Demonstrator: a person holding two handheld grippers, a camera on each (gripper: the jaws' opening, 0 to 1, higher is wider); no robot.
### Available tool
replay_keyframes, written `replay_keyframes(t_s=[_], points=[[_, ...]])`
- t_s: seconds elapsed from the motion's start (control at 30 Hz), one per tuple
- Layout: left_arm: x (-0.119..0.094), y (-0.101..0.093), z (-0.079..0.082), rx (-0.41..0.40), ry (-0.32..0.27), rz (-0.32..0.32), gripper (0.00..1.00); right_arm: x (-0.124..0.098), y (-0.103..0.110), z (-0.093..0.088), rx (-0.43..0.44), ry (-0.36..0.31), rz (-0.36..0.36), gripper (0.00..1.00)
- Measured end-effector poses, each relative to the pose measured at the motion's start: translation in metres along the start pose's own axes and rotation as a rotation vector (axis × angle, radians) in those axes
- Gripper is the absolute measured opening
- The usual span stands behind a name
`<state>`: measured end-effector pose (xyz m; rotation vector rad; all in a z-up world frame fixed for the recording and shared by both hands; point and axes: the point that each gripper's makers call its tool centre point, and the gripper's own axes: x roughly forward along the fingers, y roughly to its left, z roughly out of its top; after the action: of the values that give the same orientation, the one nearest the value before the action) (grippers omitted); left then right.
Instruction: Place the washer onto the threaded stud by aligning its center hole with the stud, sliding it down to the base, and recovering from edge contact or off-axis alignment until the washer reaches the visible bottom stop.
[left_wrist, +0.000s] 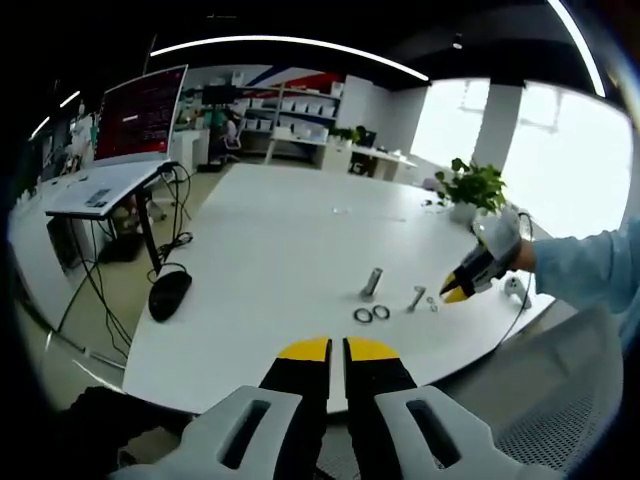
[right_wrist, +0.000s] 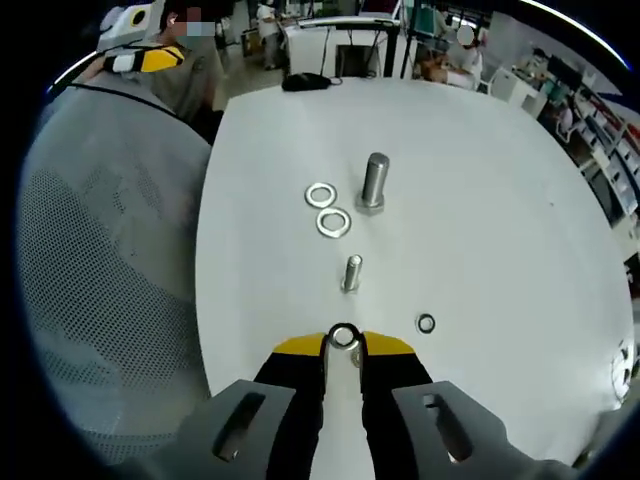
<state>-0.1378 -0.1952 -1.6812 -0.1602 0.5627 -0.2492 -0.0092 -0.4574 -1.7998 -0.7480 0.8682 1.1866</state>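
A small threaded stud (right_wrist: 351, 272) stands upright on the white table (right_wrist: 480, 200), just beyond my right gripper (right_wrist: 343, 345). That gripper is shut on a small metal washer (right_wrist: 343, 336), held at its yellow tips short of the stud. A second small washer (right_wrist: 426, 323) lies flat to the right. In the left gripper view the stud (left_wrist: 416, 298) stands near the right gripper (left_wrist: 452, 292), which a gloved hand holds. My left gripper (left_wrist: 338, 350) hangs off the near table edge, shut with nothing in it.
A larger bolt (right_wrist: 374, 183) stands behind the stud with two big washers (right_wrist: 321, 194) (right_wrist: 333, 222) beside it. A mesh chair (right_wrist: 100, 280) sits left of the table. A black mouse (left_wrist: 170, 293), a monitor (left_wrist: 140, 115) and a potted plant (left_wrist: 475, 185) ring the table.
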Motion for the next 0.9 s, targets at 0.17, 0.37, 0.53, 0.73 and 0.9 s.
replay_keyframes(t_s=[0.17, 0.37, 0.53, 0.73, 0.9], points=[[0.000, 0.000, 0.000, 0.001, 0.001, -0.001, 0.02, -0.001, -0.002, 0.014, -0.016, -0.028, -0.014, 0.14], [0.000, 0.000, 0.000, 0.000, -0.001, -0.001, 0.02, -0.001, -0.005, 0.030, -0.039, -0.043, -0.025, 0.14], [0.000, 0.000, 0.000, 0.001, -0.002, -0.003, 0.02, 0.002, -0.005, 0.037, -0.060, -0.036, -0.020, 0.14], [0.000, -0.001, 0.000, 0.001, -0.003, -0.005, 0.02, 0.005, -0.008, 0.044, -0.098, -0.015, -0.018, 0.14], [0.000, -0.001, 0.000, 0.004, 0.000, -0.009, 0.02, 0.009, -0.009, 0.044, -0.138, 0.034, -0.005, 0.14]])
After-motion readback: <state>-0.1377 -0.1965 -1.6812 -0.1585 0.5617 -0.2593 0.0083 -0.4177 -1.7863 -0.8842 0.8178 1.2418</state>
